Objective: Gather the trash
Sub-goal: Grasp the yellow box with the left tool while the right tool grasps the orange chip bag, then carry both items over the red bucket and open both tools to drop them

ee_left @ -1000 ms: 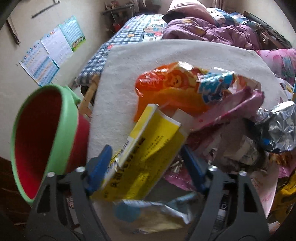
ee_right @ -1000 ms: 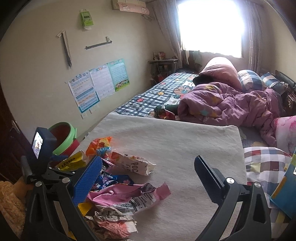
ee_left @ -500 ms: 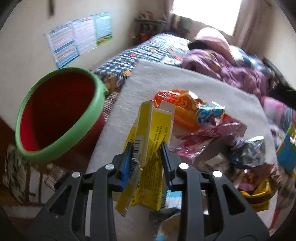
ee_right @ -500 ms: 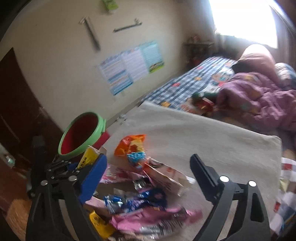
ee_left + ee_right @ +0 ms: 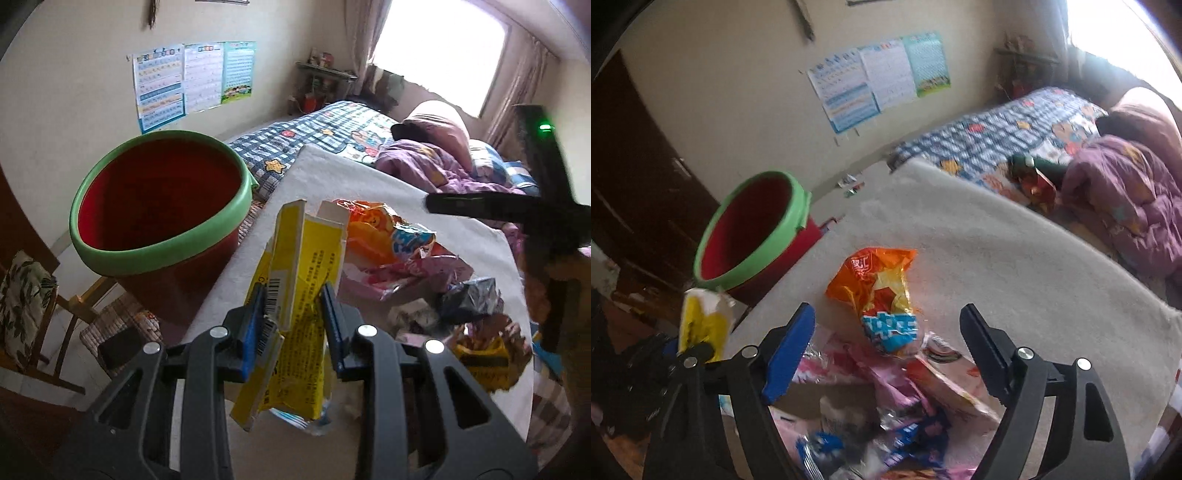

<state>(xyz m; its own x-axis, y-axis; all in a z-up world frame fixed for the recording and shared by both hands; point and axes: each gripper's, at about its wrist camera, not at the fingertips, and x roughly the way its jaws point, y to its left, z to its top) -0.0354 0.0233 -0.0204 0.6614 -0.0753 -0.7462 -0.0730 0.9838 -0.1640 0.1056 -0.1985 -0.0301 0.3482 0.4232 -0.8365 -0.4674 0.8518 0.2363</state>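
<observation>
Upper left of left wrist view: red round plastic bin with green rim point(image 5: 159, 206), empty. Centre: left gripper point(image 5: 291, 317) fingers clenched on flattened yellow cardboard box point(image 5: 299, 295), light, crushable, gripped mid-body. Right gripper point(image 5: 886, 350) fingers spread, closing above orange crinkly snack bag point(image 5: 879, 288), slippery; pinch mid-fold.

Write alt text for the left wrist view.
The left gripper clamps a flattened yellow box upright above a white cloth strewn with wrappers. A red bucket with a green rim stands to the left, a bed behind.
</observation>
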